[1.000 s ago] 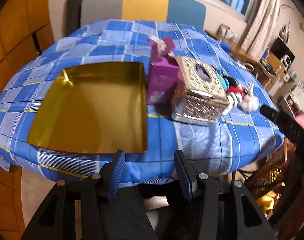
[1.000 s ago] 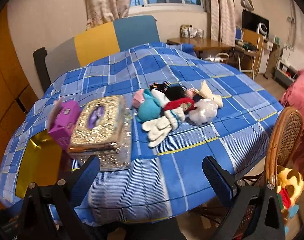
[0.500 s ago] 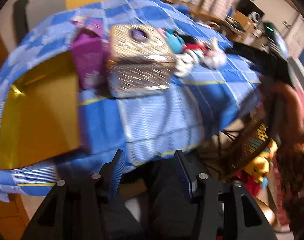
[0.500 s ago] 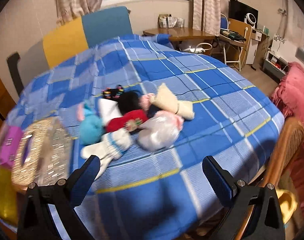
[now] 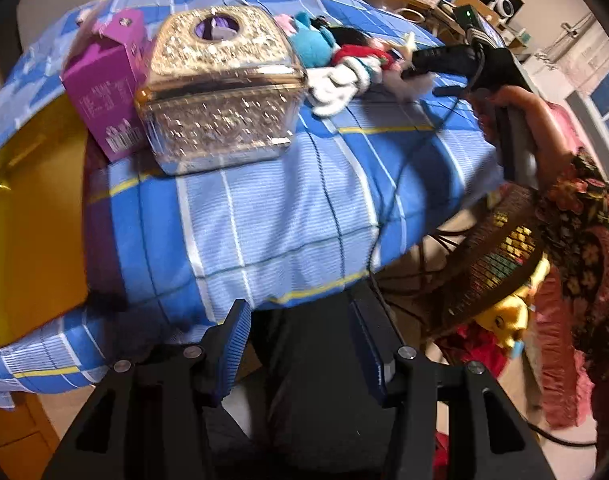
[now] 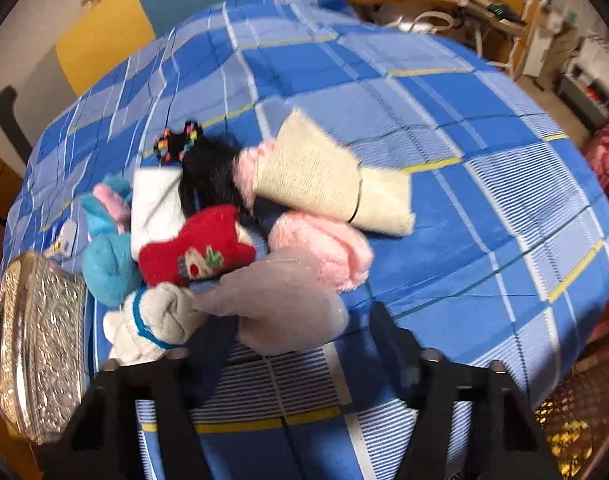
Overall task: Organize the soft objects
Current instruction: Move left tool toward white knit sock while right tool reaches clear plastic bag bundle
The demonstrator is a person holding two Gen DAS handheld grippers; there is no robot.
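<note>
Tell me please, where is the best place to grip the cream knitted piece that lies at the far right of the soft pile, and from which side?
Probably at its free right-hand end. The cream knitted piece lies flat on the checked cloth; its left end is tucked against the black fluffy item, while the right end lies clear. Come from above with the right gripper, jaws across the narrow width.

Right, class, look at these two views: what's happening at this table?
A person holds a gripper in each hand at a table with a blue checked cloth. The right gripper, its jaws just narrowing, reaches the near edge of the pile of soft toys and socks, at a pale pink plush. The left gripper hangs empty, half open.
</note>
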